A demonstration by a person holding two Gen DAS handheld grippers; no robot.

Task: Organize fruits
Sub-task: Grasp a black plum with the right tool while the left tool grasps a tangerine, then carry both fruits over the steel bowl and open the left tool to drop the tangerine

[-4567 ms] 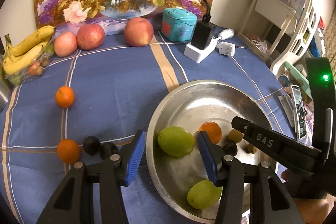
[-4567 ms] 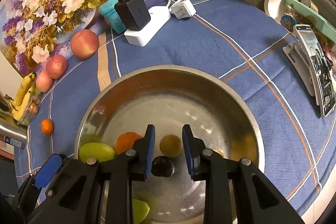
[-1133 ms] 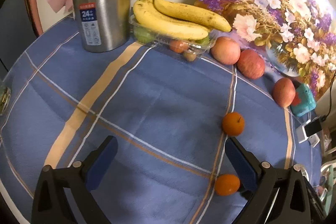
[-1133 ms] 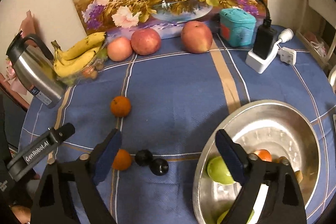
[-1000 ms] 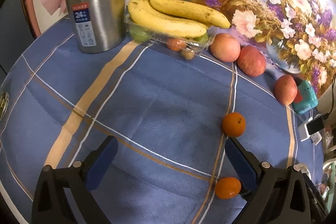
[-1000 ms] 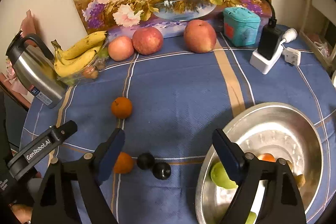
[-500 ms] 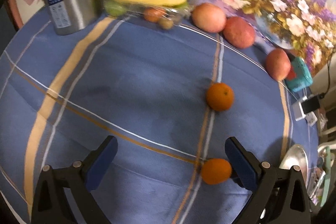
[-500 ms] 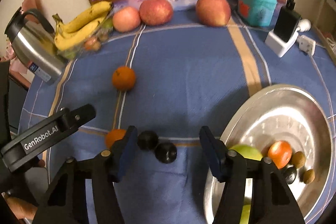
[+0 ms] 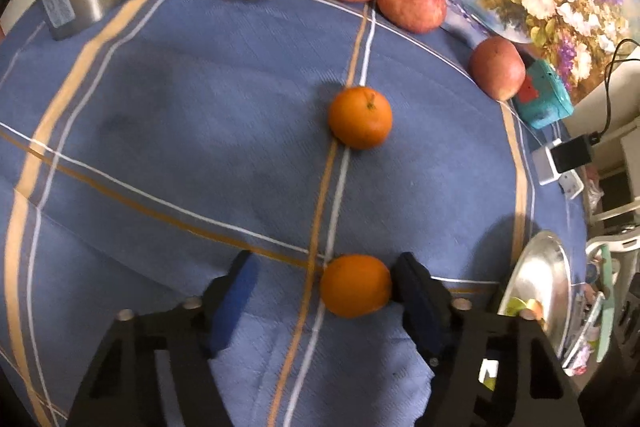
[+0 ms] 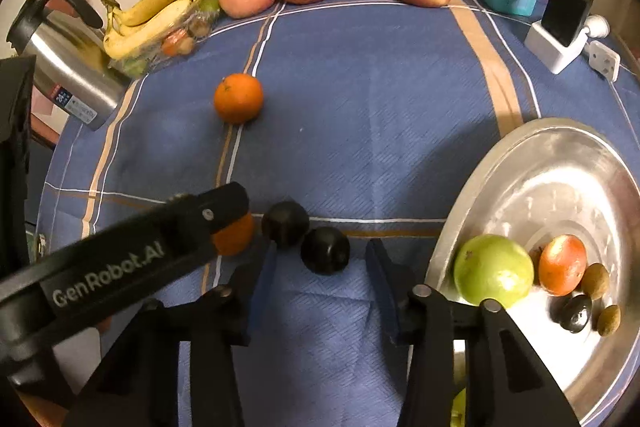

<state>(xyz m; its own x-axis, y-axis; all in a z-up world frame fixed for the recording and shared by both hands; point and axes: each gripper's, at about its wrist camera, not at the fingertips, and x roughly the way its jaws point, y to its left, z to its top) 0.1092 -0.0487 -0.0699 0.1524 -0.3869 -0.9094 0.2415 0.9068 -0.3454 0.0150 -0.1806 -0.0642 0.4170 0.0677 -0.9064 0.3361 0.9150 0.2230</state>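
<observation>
Left wrist view, our left gripper (image 9: 324, 287) closing, fingers half-wide around an orange (image 9: 355, 285), one touching, right gripper (image 10: 320, 281) narrowing around a plum (image 10: 325, 250).

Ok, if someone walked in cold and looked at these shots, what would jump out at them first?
Probably the two claws low over the blue plaid tablecloth, each closing in on fruit: the left claw has an orange between its tips, touching one of them, and the right claw brackets a dark plum, not yet gripped. Next, the shiny steel bowl at the right, holding a green fruit among smaller ones.
</observation>
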